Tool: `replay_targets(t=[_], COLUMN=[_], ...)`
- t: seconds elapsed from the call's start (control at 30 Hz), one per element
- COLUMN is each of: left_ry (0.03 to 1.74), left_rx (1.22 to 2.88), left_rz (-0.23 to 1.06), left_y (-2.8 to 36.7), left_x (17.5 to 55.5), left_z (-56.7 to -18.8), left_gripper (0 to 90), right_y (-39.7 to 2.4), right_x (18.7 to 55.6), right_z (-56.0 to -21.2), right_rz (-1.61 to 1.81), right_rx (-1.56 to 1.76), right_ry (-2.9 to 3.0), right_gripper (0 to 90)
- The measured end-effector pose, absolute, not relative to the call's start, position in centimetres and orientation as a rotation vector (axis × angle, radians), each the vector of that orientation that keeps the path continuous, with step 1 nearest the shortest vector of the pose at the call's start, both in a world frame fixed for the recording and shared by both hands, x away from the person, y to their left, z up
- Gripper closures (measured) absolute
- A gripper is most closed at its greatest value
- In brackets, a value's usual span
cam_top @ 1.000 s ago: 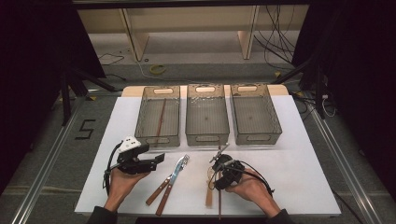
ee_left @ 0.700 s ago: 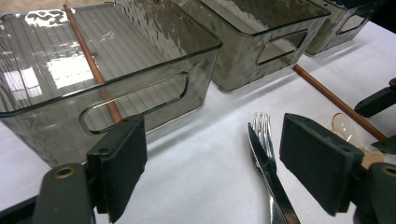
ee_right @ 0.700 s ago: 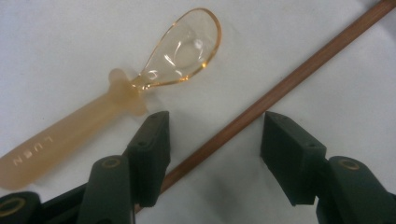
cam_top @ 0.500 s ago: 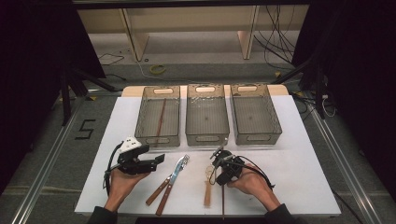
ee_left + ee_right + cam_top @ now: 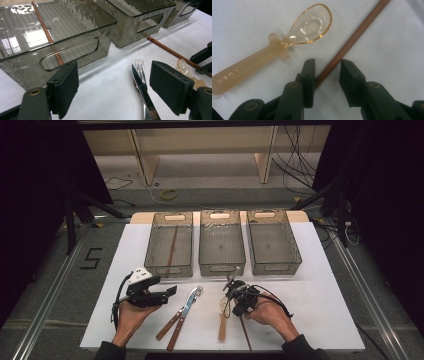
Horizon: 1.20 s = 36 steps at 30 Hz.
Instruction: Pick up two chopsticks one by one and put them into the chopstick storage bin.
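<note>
A brown chopstick (image 5: 352, 40) lies on the white table beside a clear amber spoon (image 5: 312, 25) with a pale handle. My right gripper (image 5: 327, 75) points down over the chopstick's lower end. Its jaws have just been closing and now straddle the stick. The left pad sits against the stick and a gap remains at the right pad. In the high view the right gripper (image 5: 236, 295) is at the front centre and the left gripper (image 5: 159, 292) hovers open at the front left. In the left gripper view the left gripper (image 5: 117, 90) holds nothing.
Three smoky clear bins (image 5: 221, 245) stand in a row at the back; the left bin (image 5: 75, 30) holds another chopstick (image 5: 46, 32). A fork (image 5: 138, 66) and a knife (image 5: 143, 92) with wooden handles lie between the hands.
The right gripper's jaws have narrowed around the chopstick on the table. Both hands have stayed nearly in place.
</note>
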<state>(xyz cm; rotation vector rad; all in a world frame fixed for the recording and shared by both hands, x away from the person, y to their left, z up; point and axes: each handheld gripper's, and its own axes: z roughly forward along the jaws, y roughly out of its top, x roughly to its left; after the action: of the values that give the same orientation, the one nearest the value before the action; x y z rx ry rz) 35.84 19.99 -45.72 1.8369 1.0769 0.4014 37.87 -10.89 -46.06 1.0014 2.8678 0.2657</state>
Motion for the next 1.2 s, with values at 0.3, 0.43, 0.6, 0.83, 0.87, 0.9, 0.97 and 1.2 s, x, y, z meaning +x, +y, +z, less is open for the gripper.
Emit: replay_targets(t=[0.3, 0.43, 0.6, 0.83, 0.87, 0.9, 0.97, 1.2], left_ry=[1.067, 1.050, 1.036, 1.002, 0.989, 0.980, 0.951, 0.830], left_rx=[1.845, 1.863, 1.864, 1.879, 1.890, 1.894, 1.911, 2.016], left_rz=[0.406, 0.418, 0.412, 0.404, 0.402, 0.399, 0.385, 0.318], left_y=[19.8, 19.7, 19.5, 19.2, 19.1, 18.9, 18.5, 16.8], left_x=[35.8, 35.7, 35.7, 35.7, 35.7, 35.7, 35.7, 35.6], left_z=[-45.7, -45.6, -45.6, -45.5, -45.4, -45.3, -45.2, -44.7], left_gripper=[22.9, 22.9, 22.9, 22.5, 22.4, 22.2, 21.9, 20.8], right_y=[-10.8, -10.9, -11.1, -11.9, -12.0, -12.0, -12.0, -11.3], right_x=[37.9, 37.9, 38.0, 38.3, 38.4, 38.4, 38.2, 37.1], right_z=[-46.0, -46.0, -45.9, -44.9, -44.7, -44.4, -43.9, -42.7], right_rz=[0.250, 0.252, 0.277, 0.313, 0.314, 0.317, 0.330, 0.376], right_rx=[0.979, 0.971, 0.945, 0.935, 0.926, 0.912, 0.887, 0.777], right_ry=[2.858, 2.863, 2.850, 2.827, 2.821, 2.814, 2.817, 2.821], right_gripper=[84.5, 85.0, 85.1, 85.2, 85.2, 85.3, 85.3, 85.3])
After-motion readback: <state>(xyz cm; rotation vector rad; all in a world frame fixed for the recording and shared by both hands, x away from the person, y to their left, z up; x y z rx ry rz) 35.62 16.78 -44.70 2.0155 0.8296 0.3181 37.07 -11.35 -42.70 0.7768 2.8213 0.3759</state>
